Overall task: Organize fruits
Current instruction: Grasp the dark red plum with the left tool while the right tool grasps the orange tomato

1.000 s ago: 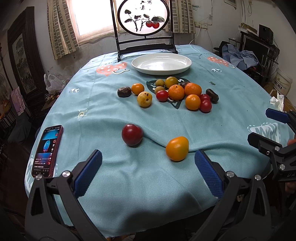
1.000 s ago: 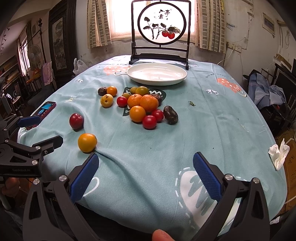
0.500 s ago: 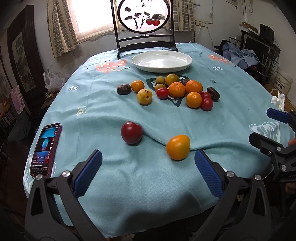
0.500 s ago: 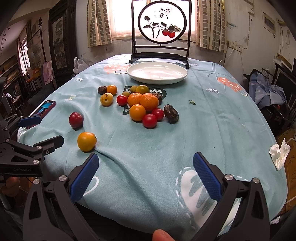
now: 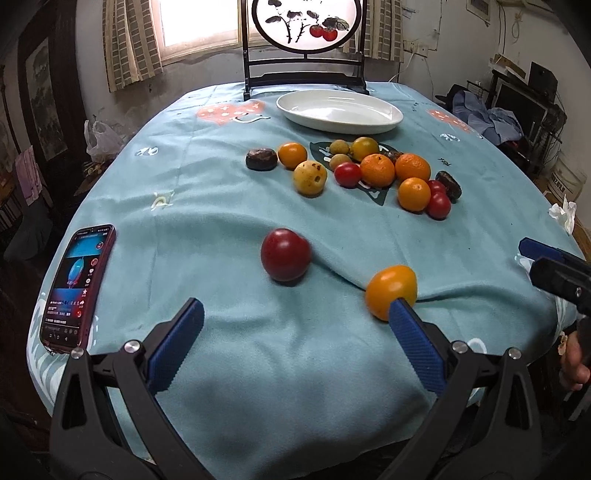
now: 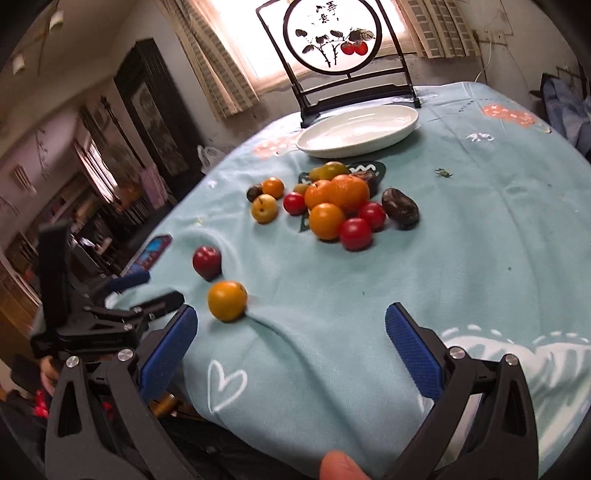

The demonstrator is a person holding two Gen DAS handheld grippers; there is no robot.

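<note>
A dark red fruit (image 5: pixel 285 254) and an orange fruit (image 5: pixel 391 291) lie apart on the teal tablecloth, near the front edge. Behind them sits a cluster of oranges (image 5: pixel 377 170), small red fruits (image 5: pixel 439 205), a yellow fruit (image 5: pixel 310 177) and dark ones. An empty white plate (image 5: pixel 339 110) stands at the far side. My left gripper (image 5: pixel 293 314) is open, low over the cloth, its right pad just in front of the orange fruit. My right gripper (image 6: pixel 290 325) is open and tilted, with the orange fruit (image 6: pixel 226 300) just ahead of its left pad.
A phone (image 5: pixel 77 284) with a lit screen lies at the left table edge. A black framed round painting (image 5: pixel 303 22) stands behind the plate. A crumpled tissue (image 5: pixel 563 214) sits at the right edge. The cloth is wrinkled around the orange fruit.
My left gripper has moved forward toward the two near fruits. My right gripper has swung left and tilted, bringing the orange fruit nearer its left pad.
</note>
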